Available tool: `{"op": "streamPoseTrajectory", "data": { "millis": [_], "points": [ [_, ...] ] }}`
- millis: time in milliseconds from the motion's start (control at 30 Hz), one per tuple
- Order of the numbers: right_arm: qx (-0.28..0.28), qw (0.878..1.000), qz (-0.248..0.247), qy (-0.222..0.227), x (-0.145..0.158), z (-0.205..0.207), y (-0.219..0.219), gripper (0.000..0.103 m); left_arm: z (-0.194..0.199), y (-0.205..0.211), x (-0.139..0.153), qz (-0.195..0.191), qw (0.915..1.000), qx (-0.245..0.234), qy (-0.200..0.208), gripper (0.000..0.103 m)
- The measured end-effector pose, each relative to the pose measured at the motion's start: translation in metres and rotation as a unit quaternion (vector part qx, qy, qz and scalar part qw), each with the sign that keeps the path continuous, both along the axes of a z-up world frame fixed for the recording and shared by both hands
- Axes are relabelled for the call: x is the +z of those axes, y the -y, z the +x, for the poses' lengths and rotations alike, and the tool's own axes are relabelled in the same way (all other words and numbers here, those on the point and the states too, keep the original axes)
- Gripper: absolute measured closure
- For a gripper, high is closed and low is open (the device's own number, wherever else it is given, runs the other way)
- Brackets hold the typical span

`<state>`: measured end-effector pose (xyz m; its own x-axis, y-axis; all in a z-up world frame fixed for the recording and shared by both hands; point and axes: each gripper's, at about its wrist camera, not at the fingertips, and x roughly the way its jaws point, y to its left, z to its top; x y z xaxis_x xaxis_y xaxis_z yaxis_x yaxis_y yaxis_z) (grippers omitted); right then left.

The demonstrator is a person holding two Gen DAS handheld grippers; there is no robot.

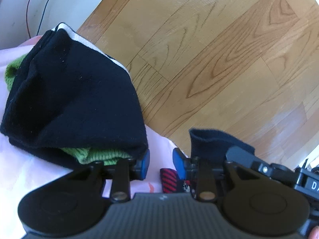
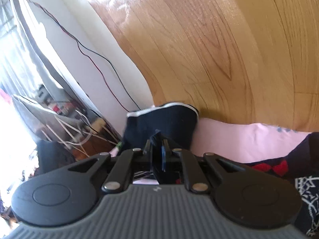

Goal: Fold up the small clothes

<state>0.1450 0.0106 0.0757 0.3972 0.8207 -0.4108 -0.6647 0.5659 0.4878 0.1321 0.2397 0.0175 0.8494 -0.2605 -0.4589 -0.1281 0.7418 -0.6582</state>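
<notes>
Sunlit wood-grain floor [image 1: 209,49], white wall [image 2: 79,45], trailing cables [image 2: 95,59]

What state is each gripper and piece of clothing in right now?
left gripper: jaws open, nothing between them.
right gripper: jaws shut on a dark cloth strip.
black garment: folded, lying on the pink sheet.
green knit: tucked under the black garment, edges poking out.
red-striped piece: flat on the sheet, mostly hidden.

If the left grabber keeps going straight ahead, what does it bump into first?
Probably nothing solid at first: the left gripper is open, and between its blue pads only the pink cloth shows, then the wooden floor. The black folded garment sits just left of that line. Depth is hard to judge.
</notes>
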Motion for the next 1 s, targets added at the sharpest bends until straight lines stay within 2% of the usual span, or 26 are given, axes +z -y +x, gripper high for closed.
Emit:
{"op": "streamPoseTrajectory", "data": {
  "millis": [167, 333, 400, 500, 600, 667, 700, 767, 867, 900, 1000],
  "points": [
    [-0.051, 0.998, -0.024, 0.017, -0.002, -0.001, 0.044, 0.092, 0.0, 0.017, 0.004, 0.023, 0.9996, -0.014, 0.0, 0.076],
    [-0.089, 0.994, -0.051, 0.044, -0.018, -0.026, 0.092, 0.092, 0.0, 0.048, 0.01, 0.051, 0.997, -0.057, 0.01, 0.075],
    [-0.116, 0.99, -0.061, 0.048, -0.029, -0.034, 0.108, 0.092, -0.001, 0.064, 0.013, 0.067, 0.9947, -0.076, 0.017, 0.072],
    [-0.148, 0.985, -0.082, 0.046, -0.05, -0.039, 0.123, 0.091, -0.003, 0.091, 0.014, 0.103, 0.9888, -0.105, 0.027, 0.071],
    [-0.146, 0.979, -0.133, 0.057, -0.065, -0.048, 0.123, 0.088, -0.001, 0.119, 0.012, 0.146, 0.9792, -0.138, 0.029, 0.071],
    [-0.147, 0.978, -0.122, 0.077, -0.058, -0.054, 0.127, 0.085, 0.001, 0.135, 0.009, 0.187, 0.9712, -0.147, 0.018, 0.071],
    [-0.154, 0.979, -0.107, 0.085, -0.052, -0.056, 0.131, 0.081, 0.002, 0.139, 0.006, 0.195, 0.9692, -0.15, 0.012, 0.071],
    [-0.167, 0.978, -0.082, 0.093, -0.046, -0.057, 0.138, 0.071, 0.006, 0.14, 0.0, 0.186, 0.969, -0.162, -0.002, 0.071],
    [-0.171, 0.978, -0.091, 0.08, -0.05, -0.047, 0.134, 0.069, 0.011, 0.145, -0.014, 0.181, 0.9653, -0.186, -0.027, 0.075],
    [-0.175, 0.977, -0.098, 0.072, -0.055, -0.043, 0.132, 0.069, 0.012, 0.147, -0.019, 0.181, 0.9645, -0.19, -0.033, 0.086],
    [-0.186, 0.976, -0.11, 0.039, -0.072, -0.032, 0.129, 0.069, 0.006, 0.146, -0.018, 0.174, 0.9662, -0.188, -0.027, 0.093]
  ]
}}
